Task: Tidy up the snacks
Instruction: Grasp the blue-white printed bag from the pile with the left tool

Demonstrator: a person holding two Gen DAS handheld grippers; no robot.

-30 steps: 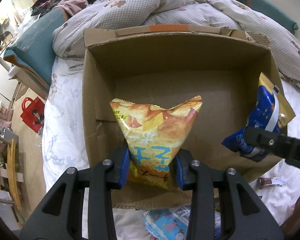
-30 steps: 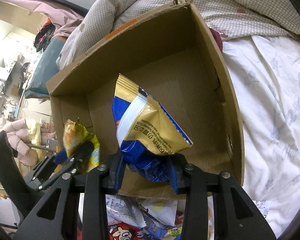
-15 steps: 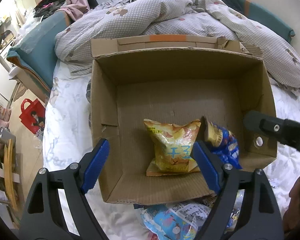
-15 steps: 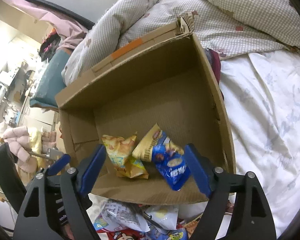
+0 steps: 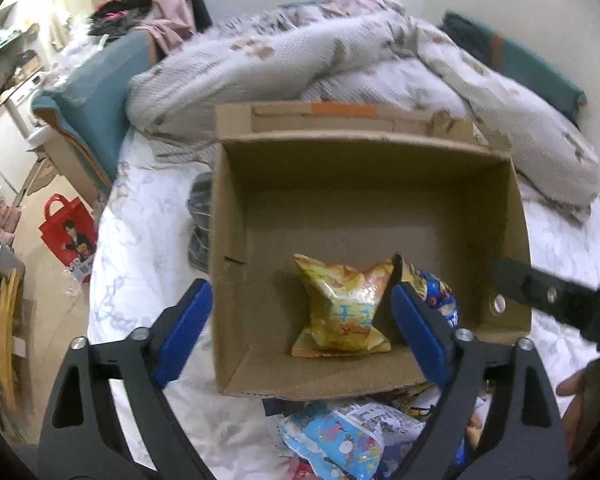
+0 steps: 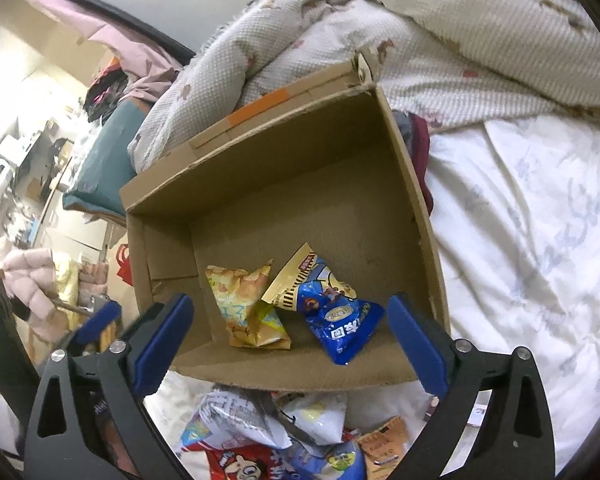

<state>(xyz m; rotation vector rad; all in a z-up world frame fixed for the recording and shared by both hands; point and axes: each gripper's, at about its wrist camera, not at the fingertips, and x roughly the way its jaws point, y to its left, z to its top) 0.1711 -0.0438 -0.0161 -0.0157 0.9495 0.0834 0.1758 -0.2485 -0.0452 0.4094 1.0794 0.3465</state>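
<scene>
Yellow chip bag [image 6: 249, 305] and blue-gold snack bag [image 6: 332, 312] lie touching, side by side on the cardboard box [image 6: 260, 216] floor near its front wall. Left gripper [image 5: 300, 336] and right gripper [image 6: 290, 340] hang above, jaws opening wide, gripping nothing. More snack packets [image 6: 284, 436] lie piled on the bed sheet [image 6: 532, 248] before the box.

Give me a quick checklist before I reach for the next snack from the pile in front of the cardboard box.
1. Left gripper empty, jaws opening: ok.
2. Right gripper empty, jaws opening: ok.
3. Yellow chip bag lying inside the cardboard box: ok.
4. Blue snack bag in the box, beside the chip bag: ok.
5. Bare box floor behind both bags: ok.
6. Loose snack pile on the bed before the box: ok.
</scene>
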